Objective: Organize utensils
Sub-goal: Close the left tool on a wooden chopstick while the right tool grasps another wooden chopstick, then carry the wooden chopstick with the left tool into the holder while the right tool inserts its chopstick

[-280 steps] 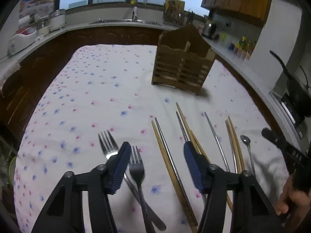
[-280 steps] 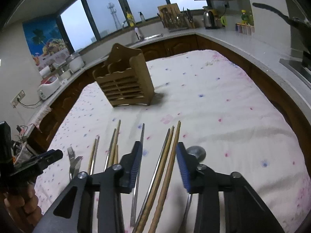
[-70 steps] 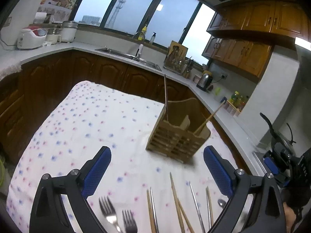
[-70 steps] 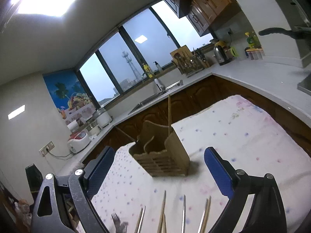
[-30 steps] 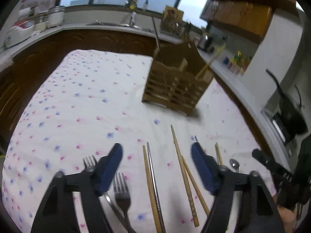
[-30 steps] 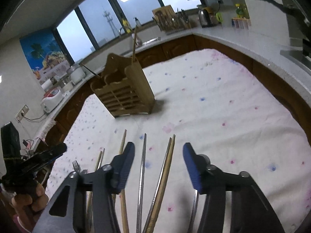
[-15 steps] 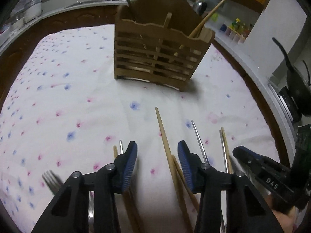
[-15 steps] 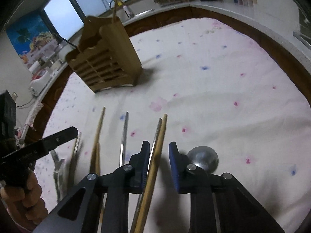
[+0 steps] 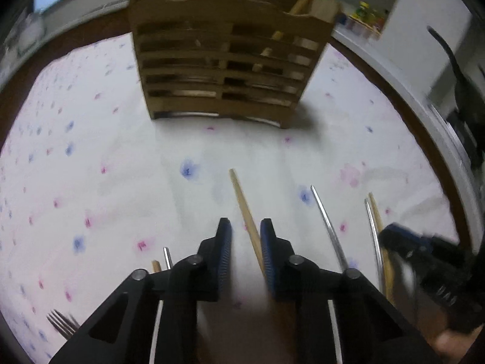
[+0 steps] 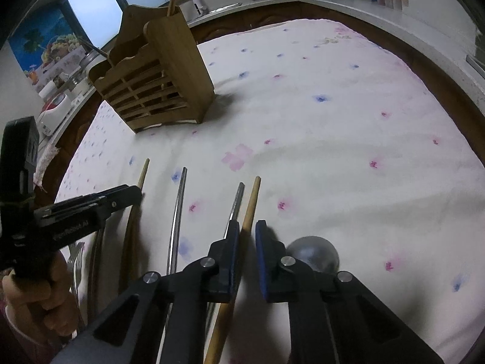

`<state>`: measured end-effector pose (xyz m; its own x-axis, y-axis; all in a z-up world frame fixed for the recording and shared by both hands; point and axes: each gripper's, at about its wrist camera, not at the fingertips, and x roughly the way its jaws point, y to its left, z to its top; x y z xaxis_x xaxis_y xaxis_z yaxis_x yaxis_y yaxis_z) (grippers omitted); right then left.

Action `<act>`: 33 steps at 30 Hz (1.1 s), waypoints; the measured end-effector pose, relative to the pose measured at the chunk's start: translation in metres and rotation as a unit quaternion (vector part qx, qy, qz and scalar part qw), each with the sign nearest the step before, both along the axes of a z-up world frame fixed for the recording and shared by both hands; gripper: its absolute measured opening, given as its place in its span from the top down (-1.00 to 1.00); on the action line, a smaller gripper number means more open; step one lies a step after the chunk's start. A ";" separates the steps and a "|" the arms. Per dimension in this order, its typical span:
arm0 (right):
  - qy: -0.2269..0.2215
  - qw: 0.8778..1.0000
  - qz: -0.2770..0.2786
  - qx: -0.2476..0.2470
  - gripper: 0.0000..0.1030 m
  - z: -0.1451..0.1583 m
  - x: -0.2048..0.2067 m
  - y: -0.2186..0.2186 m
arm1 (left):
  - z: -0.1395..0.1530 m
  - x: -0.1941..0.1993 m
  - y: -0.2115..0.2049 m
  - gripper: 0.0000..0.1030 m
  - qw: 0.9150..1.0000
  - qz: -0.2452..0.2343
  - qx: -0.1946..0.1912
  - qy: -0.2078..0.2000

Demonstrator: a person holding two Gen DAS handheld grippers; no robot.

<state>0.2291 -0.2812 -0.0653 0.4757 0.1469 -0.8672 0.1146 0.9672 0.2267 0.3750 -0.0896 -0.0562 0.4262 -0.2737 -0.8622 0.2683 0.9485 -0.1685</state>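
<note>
My left gripper (image 9: 245, 230) has just been closing around a wooden chopstick (image 9: 242, 200) lying flat on the flowered surface (image 9: 121, 166); the stick sits against the right-hand finger, with a gap beside the other. My right gripper (image 10: 246, 236) has also been closing, its fingers nearly pressed on another wooden chopstick (image 10: 251, 200). Both sticks run lengthwise between the fingers, tips pointing away toward the wooden utensil holder (image 10: 157, 88) standing well beyond, so each lifts end-on
</note>
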 end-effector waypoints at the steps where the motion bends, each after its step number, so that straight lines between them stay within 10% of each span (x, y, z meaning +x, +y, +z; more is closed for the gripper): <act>1: 0.001 1.000 0.001 0.001 0.82 0.000 0.002 0.001 | -0.001 0.000 0.002 0.68 1.000 -0.008 -0.001 0.002; 19: -0.007 1.000 0.003 -0.018 0.85 -0.003 0.015 0.006 | -0.002 0.008 -0.006 0.92 1.000 -0.009 0.011 0.001; 33: -0.090 0.996 0.012 0.024 0.89 0.069 -0.017 0.009 | 0.066 -0.045 0.032 0.93 0.995 0.005 -0.082 -0.049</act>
<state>0.2120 -0.2721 0.0041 0.6182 0.1986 -0.7605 0.0459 0.9568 0.2872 0.3297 -0.0579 0.0102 0.5099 -0.4023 -0.7603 0.2811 0.9133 -0.2947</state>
